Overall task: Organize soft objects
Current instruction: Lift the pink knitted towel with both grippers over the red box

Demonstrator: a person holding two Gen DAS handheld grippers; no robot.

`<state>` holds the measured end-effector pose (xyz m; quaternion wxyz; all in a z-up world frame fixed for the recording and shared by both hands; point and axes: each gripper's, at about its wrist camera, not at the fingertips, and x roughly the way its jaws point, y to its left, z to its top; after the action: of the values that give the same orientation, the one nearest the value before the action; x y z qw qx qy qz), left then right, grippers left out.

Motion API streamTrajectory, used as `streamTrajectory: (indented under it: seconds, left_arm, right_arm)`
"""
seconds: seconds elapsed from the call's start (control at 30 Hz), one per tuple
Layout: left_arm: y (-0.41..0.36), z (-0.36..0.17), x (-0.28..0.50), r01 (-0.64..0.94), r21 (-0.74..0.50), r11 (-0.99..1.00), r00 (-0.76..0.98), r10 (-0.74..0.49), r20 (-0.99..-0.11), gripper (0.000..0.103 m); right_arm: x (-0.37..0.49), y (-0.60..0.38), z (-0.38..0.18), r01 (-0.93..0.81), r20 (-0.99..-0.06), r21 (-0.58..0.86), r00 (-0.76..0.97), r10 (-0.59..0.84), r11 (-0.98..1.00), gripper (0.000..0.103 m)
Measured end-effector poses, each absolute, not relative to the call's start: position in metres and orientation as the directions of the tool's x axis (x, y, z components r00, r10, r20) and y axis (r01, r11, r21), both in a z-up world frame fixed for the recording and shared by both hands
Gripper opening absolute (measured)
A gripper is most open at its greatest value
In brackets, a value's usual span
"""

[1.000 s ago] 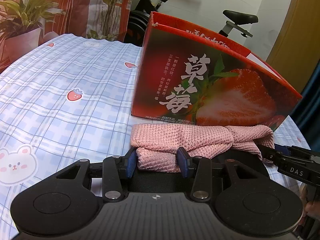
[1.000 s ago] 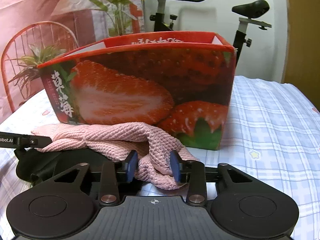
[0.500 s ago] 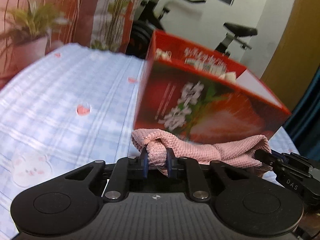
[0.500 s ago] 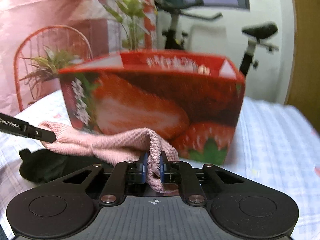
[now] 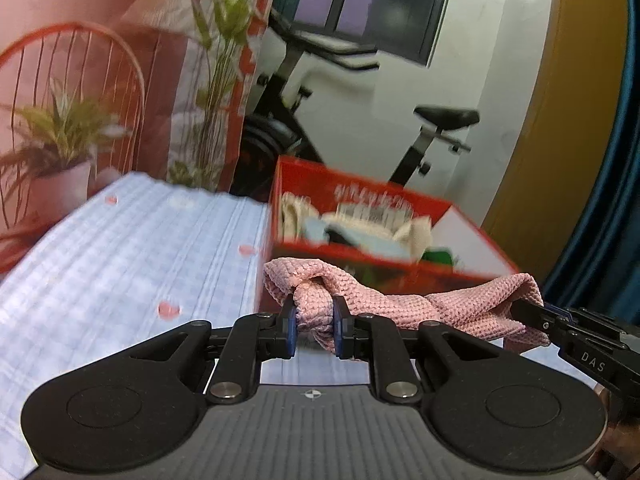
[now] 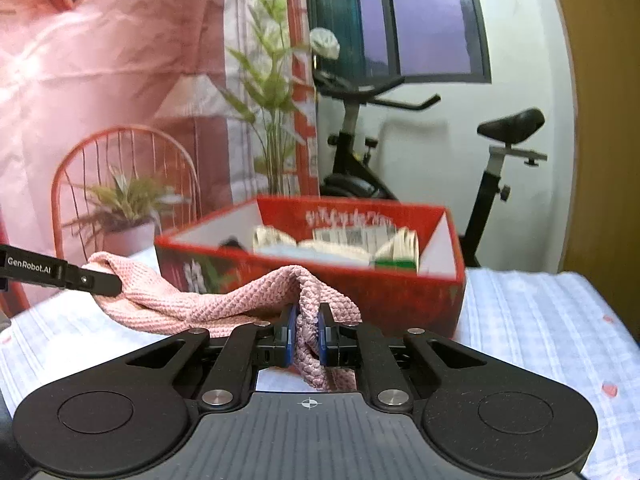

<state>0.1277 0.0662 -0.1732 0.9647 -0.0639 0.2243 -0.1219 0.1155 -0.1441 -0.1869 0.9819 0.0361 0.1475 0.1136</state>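
At the left, the left gripper [image 5: 314, 326] pinches one bunched end of a pink knitted cloth [image 5: 404, 304], its side reading "GenRobot.AI" in the right wrist view. The cloth hangs stretched between both tools, off the checked tablecloth [image 5: 132, 264], in front of a red strawberry box [image 6: 400, 292]. The box holds pale folded items; its inner wall carries blurred white characters. At the right, the right gripper [image 6: 307, 336], marked "DAS", is clamped narrowly on the cloth's other end.
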Motion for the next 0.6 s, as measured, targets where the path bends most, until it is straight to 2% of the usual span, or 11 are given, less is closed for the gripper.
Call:
streamTrajectory:
  seconds: [0.1,0.37,0.6]
  left_arm:
    - [0.063,-0.150,0.135,0.232,-0.159,0.960,0.883,-0.277,-0.378,0.018]
    - [0.033,-0.108,0.177,0.265,-0.074,0.961,0.905,-0.275,-0.323,0.018]
    - [-0.002,-0.101,0.236,0.308,-0.018,0.951,0.870,-0.289,-0.399,0.018]
  right_arm:
    - [0.118,-0.151,-0.165,-0.219,-0.256,0.107,0.937,0.240,0.970,0.010]
    - [0.153,-0.163,-0.114,-0.205,-0.262,0.117,0.937,0.229,0.972,0.010]
    - [0.213,-0.174,-0.099,-0.137,-0.337,0.102,0.927,0.164,0.985,0.010]
